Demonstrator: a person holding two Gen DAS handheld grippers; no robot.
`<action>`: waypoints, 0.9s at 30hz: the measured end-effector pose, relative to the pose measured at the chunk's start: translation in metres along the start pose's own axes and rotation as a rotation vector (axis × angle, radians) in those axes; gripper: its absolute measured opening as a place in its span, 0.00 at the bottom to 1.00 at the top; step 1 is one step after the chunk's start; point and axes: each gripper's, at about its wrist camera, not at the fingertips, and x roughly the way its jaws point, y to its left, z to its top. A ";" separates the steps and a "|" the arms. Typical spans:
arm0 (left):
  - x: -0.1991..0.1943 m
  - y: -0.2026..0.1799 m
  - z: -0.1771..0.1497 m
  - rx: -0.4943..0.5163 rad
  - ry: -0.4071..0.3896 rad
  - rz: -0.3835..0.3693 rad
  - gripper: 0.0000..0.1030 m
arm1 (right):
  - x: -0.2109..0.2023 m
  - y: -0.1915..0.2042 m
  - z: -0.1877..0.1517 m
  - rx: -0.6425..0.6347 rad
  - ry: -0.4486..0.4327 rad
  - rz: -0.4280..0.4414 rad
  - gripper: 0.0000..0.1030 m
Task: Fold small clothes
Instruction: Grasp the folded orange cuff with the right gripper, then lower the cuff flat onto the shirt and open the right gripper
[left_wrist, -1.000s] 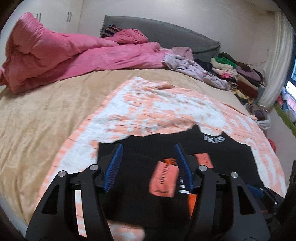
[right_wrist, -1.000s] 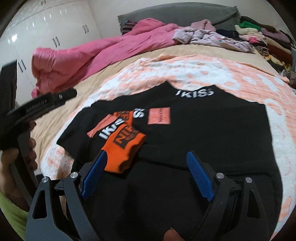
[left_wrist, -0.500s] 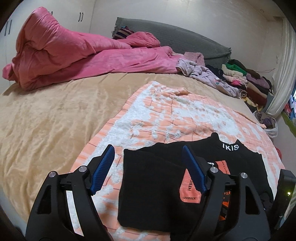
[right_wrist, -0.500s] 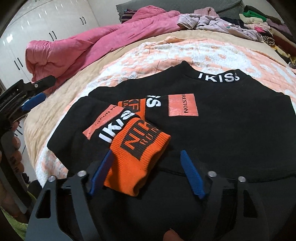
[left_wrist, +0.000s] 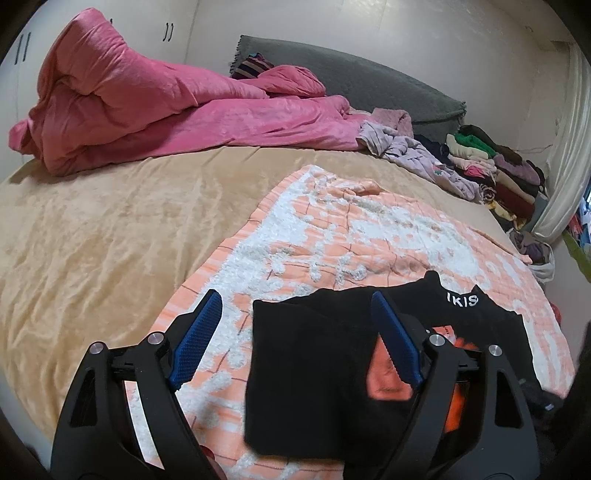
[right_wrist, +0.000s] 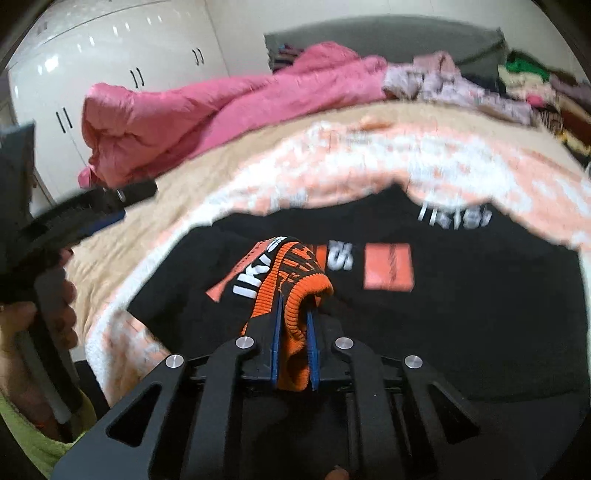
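A black sweater with white lettering and orange patches lies on the peach-and-white blanket. My left gripper hovers over its folded left side; the jaws are opening wide, and the cloth lies under them without touching the pads. In the right wrist view the sweater fills the foreground. My right gripper is closing and its blue pads pinch the orange ribbed cuff of a sleeve, which is bunched up off the sweater's front. The picture there is blurred.
A crumpled pink duvet lies at the far left of the tan bed. Loose and stacked clothes line the far right edge. In the right wrist view a hand holds the left gripper at the left, with white wardrobe doors behind.
The right jaws have shut on the orange cuff and lifted it. The left jaws have widened and drawn back left, off the sweater's patch onto its folded edge.
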 end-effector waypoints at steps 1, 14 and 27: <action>0.000 0.000 0.000 -0.004 0.001 -0.004 0.73 | -0.008 0.000 0.006 -0.018 -0.022 -0.011 0.10; 0.004 0.000 -0.002 -0.017 0.008 -0.023 0.73 | -0.074 -0.077 0.038 0.002 -0.131 -0.189 0.10; 0.017 -0.037 -0.016 0.082 0.037 -0.026 0.73 | -0.082 -0.128 0.011 0.063 -0.094 -0.280 0.10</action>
